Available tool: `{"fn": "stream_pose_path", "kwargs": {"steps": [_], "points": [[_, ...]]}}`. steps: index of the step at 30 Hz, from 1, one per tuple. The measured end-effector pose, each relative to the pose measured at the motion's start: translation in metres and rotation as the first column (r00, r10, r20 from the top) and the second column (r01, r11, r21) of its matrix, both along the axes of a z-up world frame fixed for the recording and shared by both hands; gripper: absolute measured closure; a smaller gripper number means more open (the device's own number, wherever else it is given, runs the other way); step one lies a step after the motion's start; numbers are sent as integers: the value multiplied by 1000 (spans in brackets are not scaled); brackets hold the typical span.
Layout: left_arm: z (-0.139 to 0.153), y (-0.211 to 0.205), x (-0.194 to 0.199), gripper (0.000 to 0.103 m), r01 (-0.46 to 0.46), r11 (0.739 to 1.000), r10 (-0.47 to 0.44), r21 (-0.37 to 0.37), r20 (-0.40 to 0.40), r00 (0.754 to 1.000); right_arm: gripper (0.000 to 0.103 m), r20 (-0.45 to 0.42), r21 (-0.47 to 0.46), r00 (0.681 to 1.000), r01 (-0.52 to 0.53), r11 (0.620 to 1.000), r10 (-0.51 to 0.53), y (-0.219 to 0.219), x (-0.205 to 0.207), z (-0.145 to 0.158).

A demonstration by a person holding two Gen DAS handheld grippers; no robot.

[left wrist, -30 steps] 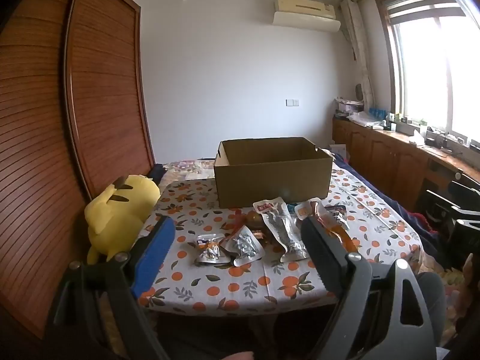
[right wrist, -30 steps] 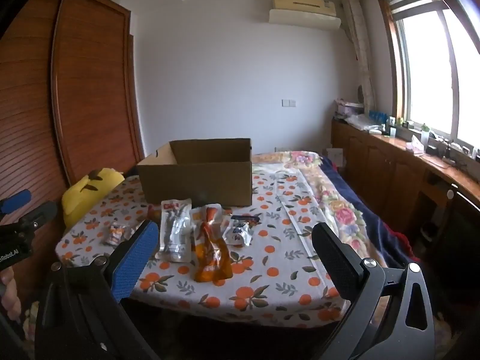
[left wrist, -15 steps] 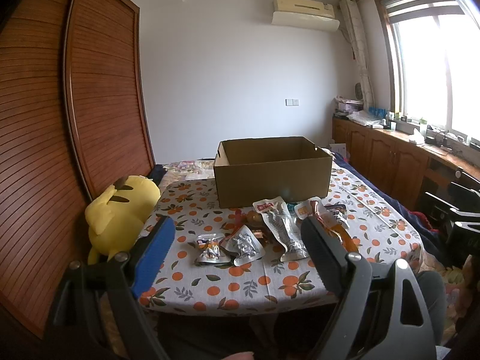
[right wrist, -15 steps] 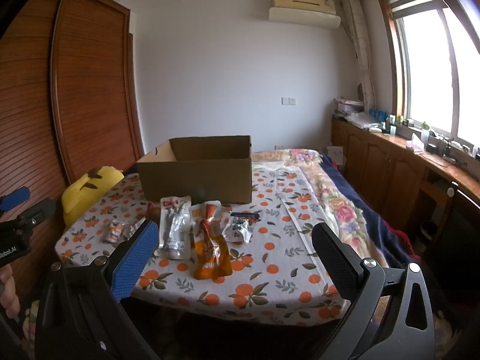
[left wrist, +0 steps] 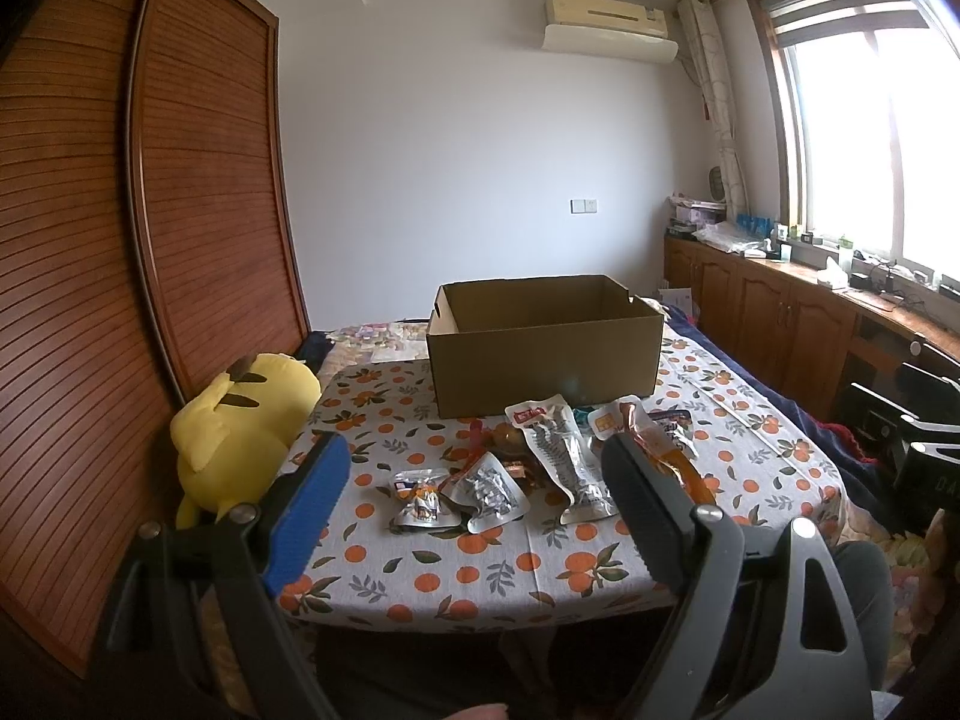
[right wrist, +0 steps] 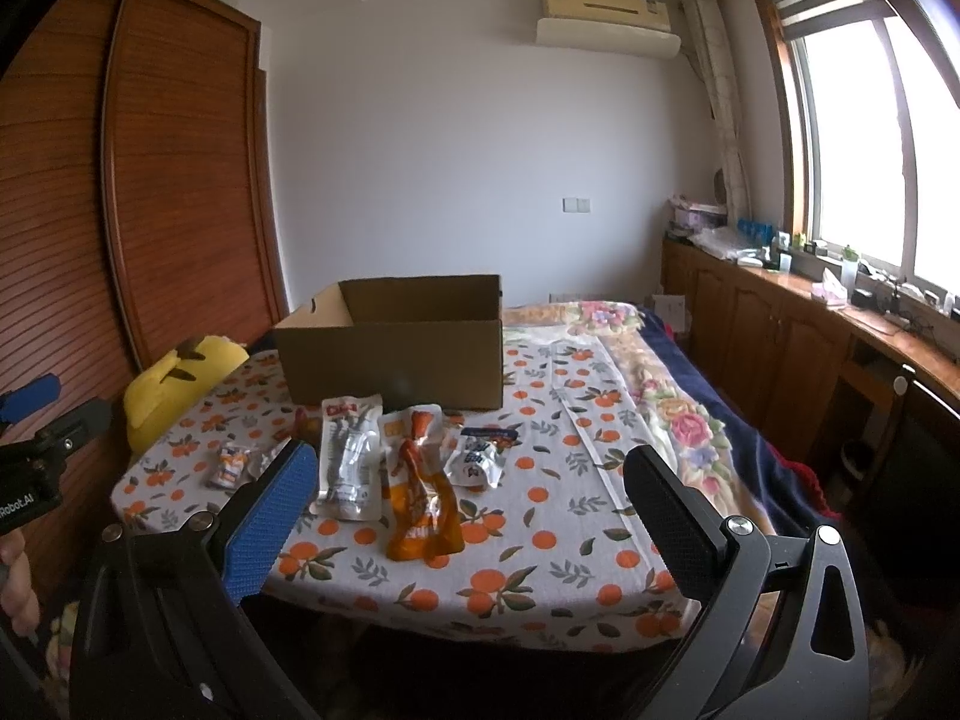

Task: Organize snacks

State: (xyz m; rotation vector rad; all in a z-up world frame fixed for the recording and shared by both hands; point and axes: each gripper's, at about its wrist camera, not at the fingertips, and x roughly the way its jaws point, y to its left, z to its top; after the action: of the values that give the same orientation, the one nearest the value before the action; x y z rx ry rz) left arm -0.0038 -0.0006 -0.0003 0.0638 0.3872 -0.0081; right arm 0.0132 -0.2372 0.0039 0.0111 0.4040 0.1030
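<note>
Both tools spread wide, left tool and right tool empty; slick orange pouch could slip when pinched.

We can read only one piece of text with any confidence: white lettering "Robot.AI", its start cut off by the picture edge, on the black body of the left gripper at the left margin of the right wrist view. The long silver snack packet carries a red label with white characters at its top, but we cannot make them out. Print on the other snack packets is too small and blurred for us to read.
</note>
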Motion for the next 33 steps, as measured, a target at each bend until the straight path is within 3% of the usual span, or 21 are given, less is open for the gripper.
{"fn": "stream_pose_path", "kwargs": {"steps": [33], "points": [[-1, -1, -1, 16, 1, 1000, -1, -1, -2, 1000, 0, -7, -2, 1000, -4, 1000, 4, 0, -2, 0]]}}
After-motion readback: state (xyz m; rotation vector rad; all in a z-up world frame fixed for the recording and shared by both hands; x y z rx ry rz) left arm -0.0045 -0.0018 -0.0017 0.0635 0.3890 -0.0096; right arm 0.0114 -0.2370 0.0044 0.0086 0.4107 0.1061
